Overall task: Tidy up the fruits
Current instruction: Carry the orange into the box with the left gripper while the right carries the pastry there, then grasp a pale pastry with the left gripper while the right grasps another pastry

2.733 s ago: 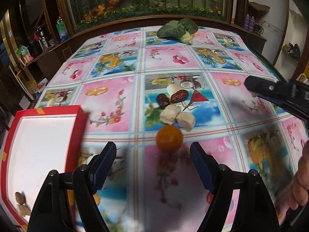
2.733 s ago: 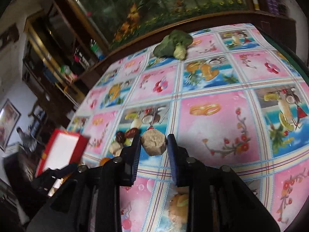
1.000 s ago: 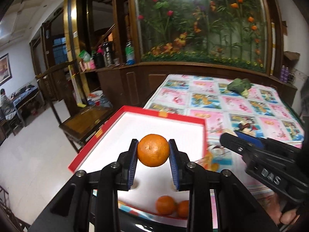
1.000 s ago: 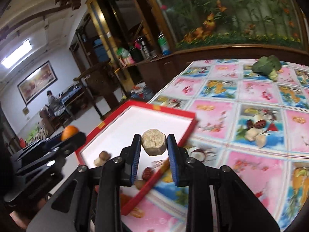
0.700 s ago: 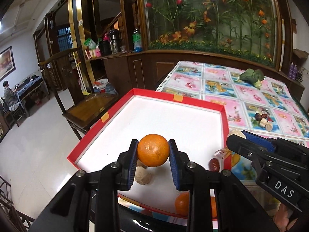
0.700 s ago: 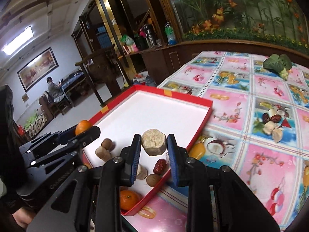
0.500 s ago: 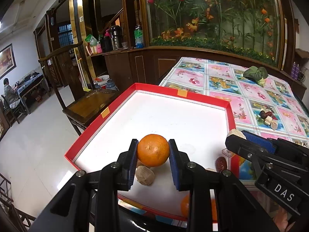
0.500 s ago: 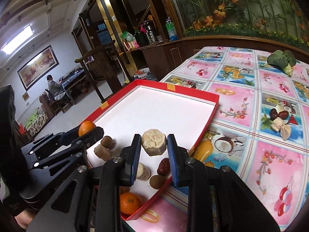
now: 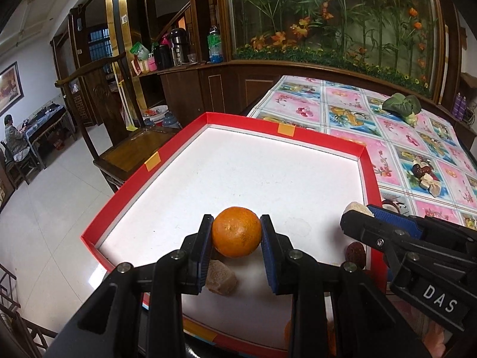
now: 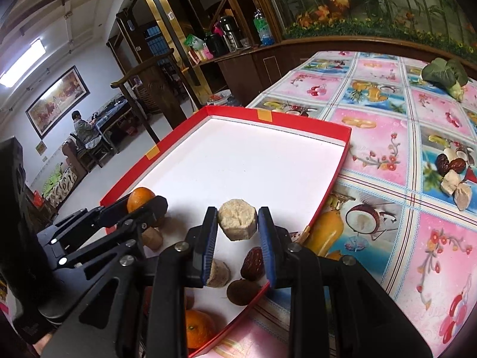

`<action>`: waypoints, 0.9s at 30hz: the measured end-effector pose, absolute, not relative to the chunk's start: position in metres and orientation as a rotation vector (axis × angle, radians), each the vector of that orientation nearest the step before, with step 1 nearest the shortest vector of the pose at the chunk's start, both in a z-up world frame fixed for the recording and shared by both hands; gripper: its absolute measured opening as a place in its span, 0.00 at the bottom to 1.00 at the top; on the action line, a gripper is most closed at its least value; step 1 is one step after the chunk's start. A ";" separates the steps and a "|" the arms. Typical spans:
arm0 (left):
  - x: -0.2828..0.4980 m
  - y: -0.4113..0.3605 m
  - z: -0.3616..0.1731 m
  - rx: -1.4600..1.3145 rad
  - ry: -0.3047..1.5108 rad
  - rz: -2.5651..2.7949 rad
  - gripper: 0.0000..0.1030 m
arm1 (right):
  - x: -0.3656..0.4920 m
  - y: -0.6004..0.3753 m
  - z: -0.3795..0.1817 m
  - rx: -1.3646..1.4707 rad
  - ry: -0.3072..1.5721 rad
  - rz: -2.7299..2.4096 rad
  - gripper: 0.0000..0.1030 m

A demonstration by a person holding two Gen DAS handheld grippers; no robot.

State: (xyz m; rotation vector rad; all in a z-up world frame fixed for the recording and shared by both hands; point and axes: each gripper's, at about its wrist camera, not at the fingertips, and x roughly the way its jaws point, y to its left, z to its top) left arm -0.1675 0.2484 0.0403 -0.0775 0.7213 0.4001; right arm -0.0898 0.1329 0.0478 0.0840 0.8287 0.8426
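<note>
Your left gripper (image 9: 236,232) pinches the orange (image 9: 236,231); your right gripper (image 10: 237,224) pinches a tan chunk (image 10: 237,219). Both hang above the tray (image 9: 286,141) — their bodies hide its lower edge.

Bright, sharp fisheye views with dark corners.
Strong light falls on the white floor of the tray (image 9: 362,161), which glares almost blown out; a ceiling lamp (image 10: 23,62) glows at the upper left of the right view, and the floor tiles (image 9: 44,232) shine. The orange (image 9: 236,231) casts a soft shadow below it. Straight lines bow toward the edges, the corners go black, and no motion blur shows.
</note>
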 end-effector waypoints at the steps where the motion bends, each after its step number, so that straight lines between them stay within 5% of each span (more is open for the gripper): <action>1: -0.167 0.249 0.039 -0.077 0.727 0.404 0.29 | -0.089 0.134 0.046 0.083 0.842 0.848 0.30; 8: -0.163 0.249 0.035 -0.062 0.742 0.426 0.31 | -0.087 0.144 0.035 0.049 0.923 0.860 0.30; 11: -0.163 0.251 0.035 -0.063 0.750 0.438 0.41 | -0.090 0.142 0.039 0.031 0.898 0.852 0.40; 14: -0.168 0.254 0.038 -0.080 0.743 0.461 0.62 | -0.092 0.138 0.043 0.042 0.866 0.849 0.41; 27: -0.173 0.237 0.050 -0.056 0.731 0.451 0.66 | -0.090 0.110 0.055 0.118 0.803 0.848 0.43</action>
